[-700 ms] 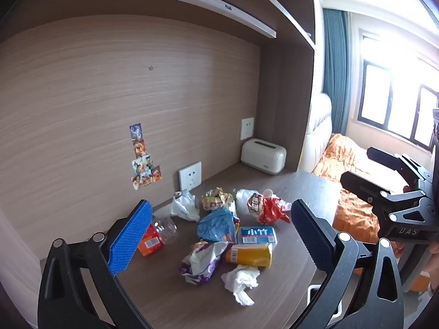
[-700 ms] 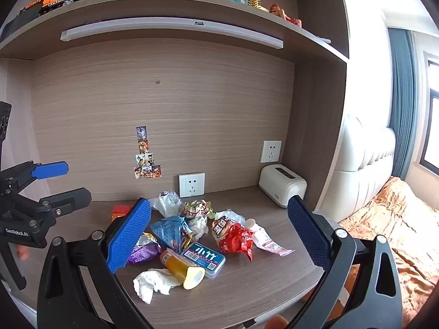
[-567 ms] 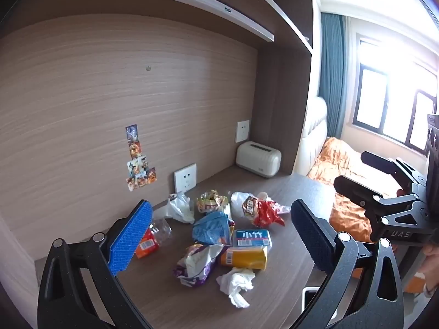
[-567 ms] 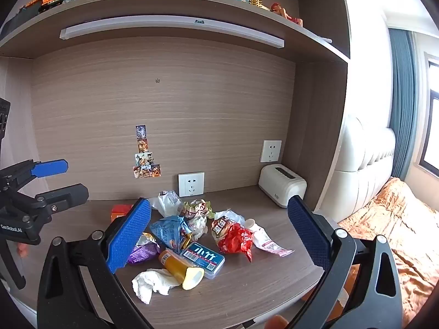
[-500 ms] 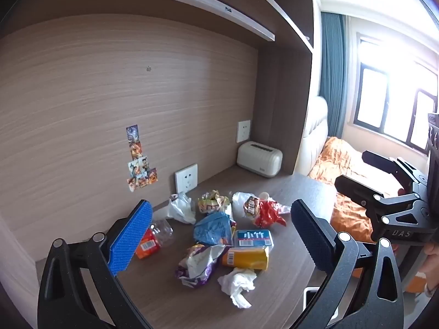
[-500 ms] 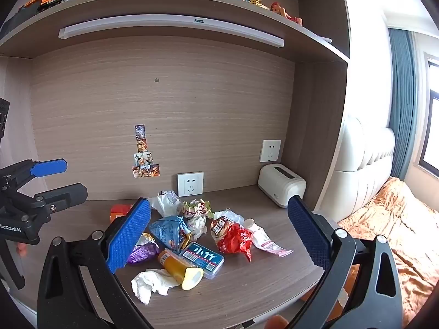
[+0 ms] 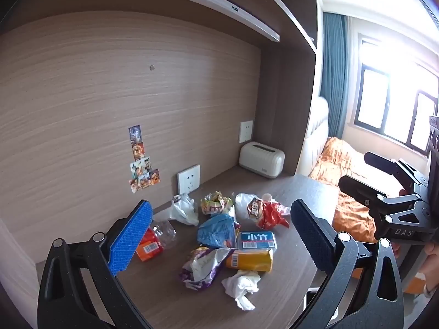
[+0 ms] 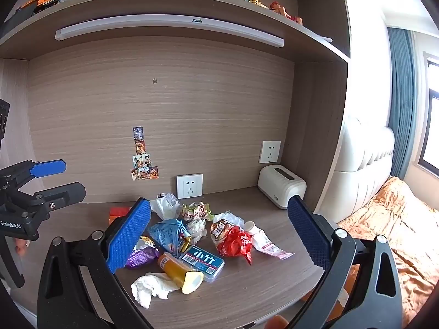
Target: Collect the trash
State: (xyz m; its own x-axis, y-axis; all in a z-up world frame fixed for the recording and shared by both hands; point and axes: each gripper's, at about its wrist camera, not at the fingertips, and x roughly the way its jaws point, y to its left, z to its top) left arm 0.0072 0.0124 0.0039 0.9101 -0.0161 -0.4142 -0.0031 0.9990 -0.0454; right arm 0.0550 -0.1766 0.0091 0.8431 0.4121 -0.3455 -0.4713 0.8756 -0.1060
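While both grippers hang above the front of the wood-grain desk [image 8: 260, 296], a heap of trash lies in the middle of it, well short of either pair of fingers. The left gripper [image 7: 219, 235] is spread wide with nothing between its ribbed blue pads, and the right gripper [image 8: 219, 235] is likewise released and empty.

Nearest the front edge lies a crumpled white tissue [image 8: 151, 288], soft and lumpy. Just behind it an orange cylindrical tube [image 8: 178, 271] lies on its side, touching a flat rectangular blue box [image 8: 203, 263] with a clear plastic rim. A shiny purple wrapper [image 8: 142, 255] sits to the left, partly hidden by the right gripper's left finger. A creased blue foil bag [image 8: 167, 233] lies behind the box, and a crinkled red snack bag [image 8: 233, 240] to the right of it, beside a small white tube [image 8: 263, 241] with a flattened end. Further back are a thin white plastic bag [image 8: 166, 205] and a wadded greenish wrapper [image 8: 196, 211]. In the left wrist view, a clear crushed bottle [image 7: 164, 230] and an orange carton [image 7: 149, 245] lie by that gripper's left finger.

A rounded cream toaster [image 8: 282, 189] stands at the back right corner.
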